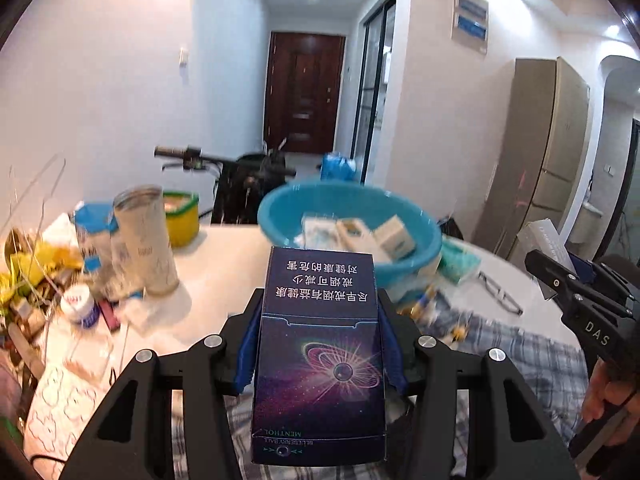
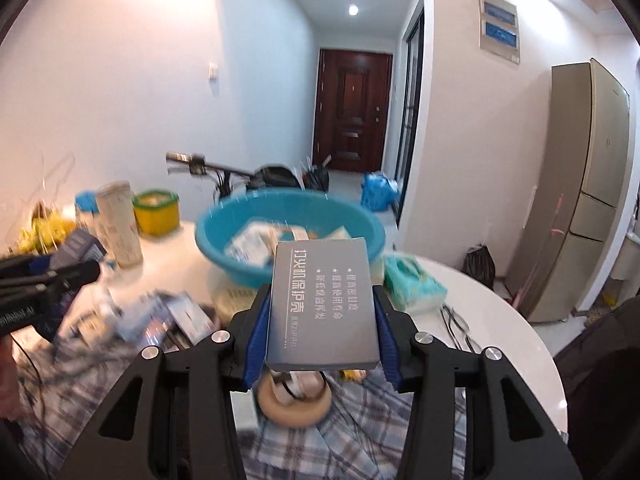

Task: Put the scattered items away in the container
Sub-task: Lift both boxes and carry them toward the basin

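Black angular claw (image 1: 318,344) frames, blue ribbed pads (image 1: 246,354), silver round screws, white "DAS" lettering.

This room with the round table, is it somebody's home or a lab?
Most likely a home: a tall fridge by the wall, a wooden entrance door down a hallway, and a parked bicycle.

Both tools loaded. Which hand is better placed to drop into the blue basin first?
Right, marginally. Its tool holds the grey box with the blue basin straight ahead, the box's far edge overlapping the rim. The left tool grips the dark blue box, basin ahead but offset right.
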`<state>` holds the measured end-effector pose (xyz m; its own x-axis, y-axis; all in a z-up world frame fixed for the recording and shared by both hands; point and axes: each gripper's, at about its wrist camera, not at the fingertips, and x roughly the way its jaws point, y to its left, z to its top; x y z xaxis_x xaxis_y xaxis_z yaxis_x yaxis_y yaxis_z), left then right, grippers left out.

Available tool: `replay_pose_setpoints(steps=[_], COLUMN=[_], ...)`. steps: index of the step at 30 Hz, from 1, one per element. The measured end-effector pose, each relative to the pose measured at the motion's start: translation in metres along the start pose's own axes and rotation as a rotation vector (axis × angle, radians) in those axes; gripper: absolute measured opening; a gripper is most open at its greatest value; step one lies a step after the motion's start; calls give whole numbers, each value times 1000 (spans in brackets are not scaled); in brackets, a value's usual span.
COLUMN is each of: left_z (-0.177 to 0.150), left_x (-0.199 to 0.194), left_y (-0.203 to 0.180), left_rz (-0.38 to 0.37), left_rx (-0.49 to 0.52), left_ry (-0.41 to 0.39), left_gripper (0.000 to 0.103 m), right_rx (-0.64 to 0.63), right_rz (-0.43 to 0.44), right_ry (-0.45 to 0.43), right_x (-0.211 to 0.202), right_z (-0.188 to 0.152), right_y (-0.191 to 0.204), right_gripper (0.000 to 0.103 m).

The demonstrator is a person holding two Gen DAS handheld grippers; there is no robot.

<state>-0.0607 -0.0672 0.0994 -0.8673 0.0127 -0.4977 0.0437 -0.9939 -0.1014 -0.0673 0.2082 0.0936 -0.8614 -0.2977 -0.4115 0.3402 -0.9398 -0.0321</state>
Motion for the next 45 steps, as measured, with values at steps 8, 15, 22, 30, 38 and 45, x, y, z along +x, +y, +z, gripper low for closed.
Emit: replay_pose_setpoints(steps=[8, 15, 22, 30, 38, 45], left_z=[45, 75, 108, 131, 149, 147], left_x=[-29, -43, -57, -45, -12, 18], left_y=[-17, -32, -39, -40, -52, -39], left_rz=[-17, -33, -80, -113, -93, -98], left_rx=[14, 41, 27, -7, 50, 16], left_ry=[-156, -269, -408, -480, -481, -444], left_gripper=[54, 54, 54, 54, 54, 54], right_rx=[-1, 5, 2, 14, 3, 16], right_rz=[20, 5, 3, -25, -45, -32], right_ry=[-163, -318, -419, -495, -522, -506], right_x=[-25, -45, -53, -49, -24, 2], right_z=[50, 88, 113, 130, 141, 138], right_y=[12, 19, 21, 19, 14, 12], right_gripper=[46, 46, 46, 46, 46, 46])
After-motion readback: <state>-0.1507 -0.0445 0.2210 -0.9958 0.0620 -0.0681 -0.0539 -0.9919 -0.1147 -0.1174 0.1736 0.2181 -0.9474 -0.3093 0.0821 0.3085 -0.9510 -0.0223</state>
